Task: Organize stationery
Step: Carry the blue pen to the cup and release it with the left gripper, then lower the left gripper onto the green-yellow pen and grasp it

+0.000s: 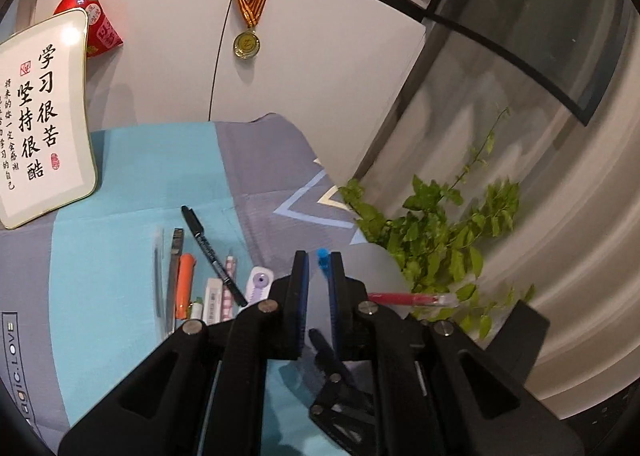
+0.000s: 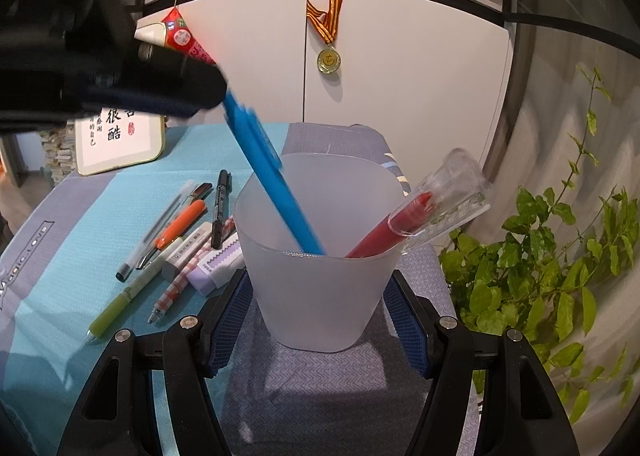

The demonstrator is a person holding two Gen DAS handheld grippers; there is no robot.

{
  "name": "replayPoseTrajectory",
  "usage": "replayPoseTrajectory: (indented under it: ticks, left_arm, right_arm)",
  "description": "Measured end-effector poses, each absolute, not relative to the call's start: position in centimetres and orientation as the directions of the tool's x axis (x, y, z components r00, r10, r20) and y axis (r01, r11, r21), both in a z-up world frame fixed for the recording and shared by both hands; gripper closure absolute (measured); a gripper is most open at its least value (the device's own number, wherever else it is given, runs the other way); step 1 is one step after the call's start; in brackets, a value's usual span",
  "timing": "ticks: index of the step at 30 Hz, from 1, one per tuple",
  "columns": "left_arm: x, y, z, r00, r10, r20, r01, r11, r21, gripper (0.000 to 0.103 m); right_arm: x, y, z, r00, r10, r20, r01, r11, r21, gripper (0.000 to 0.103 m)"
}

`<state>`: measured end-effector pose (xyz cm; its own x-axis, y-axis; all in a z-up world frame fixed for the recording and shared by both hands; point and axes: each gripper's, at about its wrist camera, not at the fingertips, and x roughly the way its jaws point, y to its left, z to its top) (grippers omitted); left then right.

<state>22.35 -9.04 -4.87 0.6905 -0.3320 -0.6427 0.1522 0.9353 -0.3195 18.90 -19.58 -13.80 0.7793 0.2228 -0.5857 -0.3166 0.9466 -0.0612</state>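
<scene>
Left gripper (image 1: 319, 262): jaws nearly together, clamped on blue pen (image 2: 272, 176) near its upper end. Seen in right wrist view as dark blurred mass (image 2: 192, 94) at upper left, pen slanting down from it into the cup, lower end inside, below the rim.

Right gripper (image 2: 320, 312): jaws set wide, blue pads (image 2: 224, 324) pressed against both sides of frosted cup (image 2: 316, 288) near its base. Cup upright on grey-patterned part of cloth (image 2: 340, 388).

Red pen (image 2: 384, 234): in cup, leaning right over rim, clear cap uppermost.

Loose stationery, left of cup on turquoise band of cloth, lying close together: black marker (image 2: 221, 208); orange pen (image 2: 182, 226); clear pen (image 2: 154, 232); green pen (image 2: 120, 306); checked red-and-white pen (image 2: 176, 288); white eraser (image 2: 186, 252); lilac correction tape (image 2: 216, 264), just beside left pad of right gripper.

Surroundings: framed calligraphy board (image 1: 36, 116) propped at back left; medal (image 2: 329, 60) on striped ribbon hanging on white cabinet door; red pouch (image 1: 96, 20) hanging beside board; green plant (image 2: 560, 276) at right; books on shelf above cabinet.
</scene>
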Motion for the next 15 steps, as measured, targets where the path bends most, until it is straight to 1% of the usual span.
replayPoseTrajectory:
  ticks: [11, 13, 14, 15]
  left_arm:
    - [21.3, -9.0, -4.9, 0.702, -0.32, -0.637, 0.16, 0.941, -0.297, 0.096]
    - [21.1, -8.5, -4.8, 0.7, -0.317, -0.64, 0.154, 0.942, -0.297, 0.091]
    - [21.0, -8.0, -4.8, 0.698, -0.316, -0.642, 0.151, 0.942, -0.299, 0.081]
    - [20.8, -7.3, -4.8, 0.7, -0.311, -0.643, 0.144, 0.943, -0.299, 0.073]
  right_arm:
    - [19.0, -19.6, -13.8, 0.779, 0.222, -0.586, -0.317, 0.947, -0.062, 0.034]
    - [19.0, -19.6, -13.8, 0.779, 0.222, -0.586, -0.317, 0.947, -0.062, 0.034]
    - [19.0, -19.6, -13.8, 0.779, 0.222, -0.586, -0.317, 0.947, -0.062, 0.034]
    - [19.0, -19.7, -13.8, 0.779, 0.222, -0.587, -0.316, 0.947, -0.062, 0.034]
